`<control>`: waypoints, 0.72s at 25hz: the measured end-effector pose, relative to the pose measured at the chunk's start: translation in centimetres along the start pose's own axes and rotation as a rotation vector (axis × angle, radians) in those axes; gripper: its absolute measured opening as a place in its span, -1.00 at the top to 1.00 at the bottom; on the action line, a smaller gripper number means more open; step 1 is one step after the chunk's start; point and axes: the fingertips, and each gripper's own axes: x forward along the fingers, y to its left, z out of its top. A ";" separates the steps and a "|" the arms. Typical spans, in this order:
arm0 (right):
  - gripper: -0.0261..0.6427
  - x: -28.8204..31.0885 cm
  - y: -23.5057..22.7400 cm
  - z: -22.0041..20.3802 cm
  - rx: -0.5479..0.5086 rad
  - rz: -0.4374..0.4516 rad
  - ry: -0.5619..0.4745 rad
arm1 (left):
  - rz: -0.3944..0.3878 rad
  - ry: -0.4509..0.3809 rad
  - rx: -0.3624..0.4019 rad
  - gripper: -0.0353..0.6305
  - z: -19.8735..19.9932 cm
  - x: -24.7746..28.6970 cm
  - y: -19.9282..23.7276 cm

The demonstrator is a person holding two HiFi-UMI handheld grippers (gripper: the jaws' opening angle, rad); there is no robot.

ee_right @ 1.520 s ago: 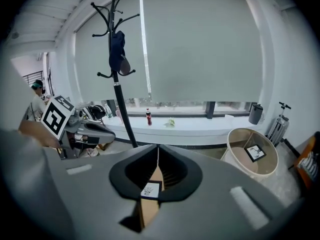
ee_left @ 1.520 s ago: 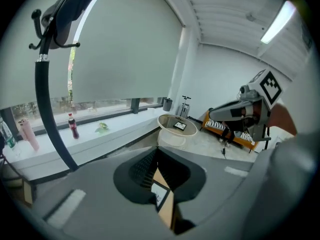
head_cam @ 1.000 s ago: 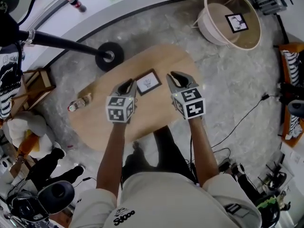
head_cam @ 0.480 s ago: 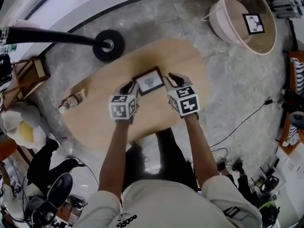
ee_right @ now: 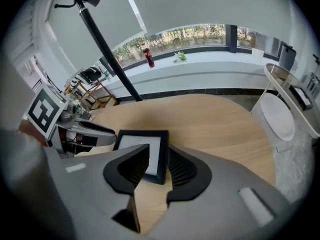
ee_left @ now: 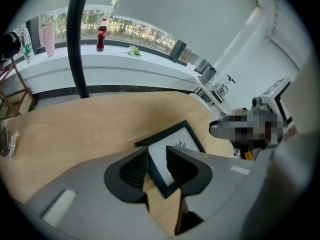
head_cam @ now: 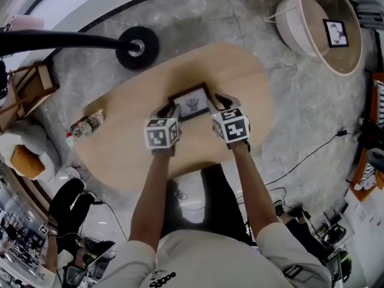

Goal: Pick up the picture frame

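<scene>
A black picture frame (head_cam: pixel 193 102) with a white print lies flat on the oval wooden table (head_cam: pixel 120 152). My left gripper (head_cam: pixel 168 110) is down at the frame's left edge, and in the left gripper view the frame (ee_left: pixel 172 139) has its near corner between the opening jaws of my left gripper (ee_left: pixel 157 170). My right gripper (head_cam: pixel 222 104) is at the frame's right edge. In the right gripper view that side of the frame (ee_right: pixel 141 146) runs between the opening jaws of my right gripper (ee_right: pixel 157 167). Neither pair of pads presses on it.
A plastic bottle (head_cam: pixel 84 126) lies on the table's left end. A black stand's round base (head_cam: pixel 137 47) sits on the floor behind the table. A white basket (head_cam: pixel 321 26) stands at the far right, a wooden rack (head_cam: pixel 27 89) at the left. Cables (head_cam: pixel 306 158) trail on the floor at the right.
Both grippers have come down from above the table to the frame's two sides. Their jaws have widened, and each now has an edge of the frame between them.
</scene>
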 end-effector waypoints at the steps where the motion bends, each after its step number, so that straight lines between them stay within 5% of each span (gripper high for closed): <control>1: 0.57 0.5 -0.1 -0.3 0.007 -0.001 0.009 | 0.007 0.004 -0.006 0.51 -0.2 0.3 0.2; 18: 0.52 4.5 -0.2 -1.9 -0.046 0.017 0.105 | 0.118 0.003 -0.023 0.49 -1.5 1.4 2.0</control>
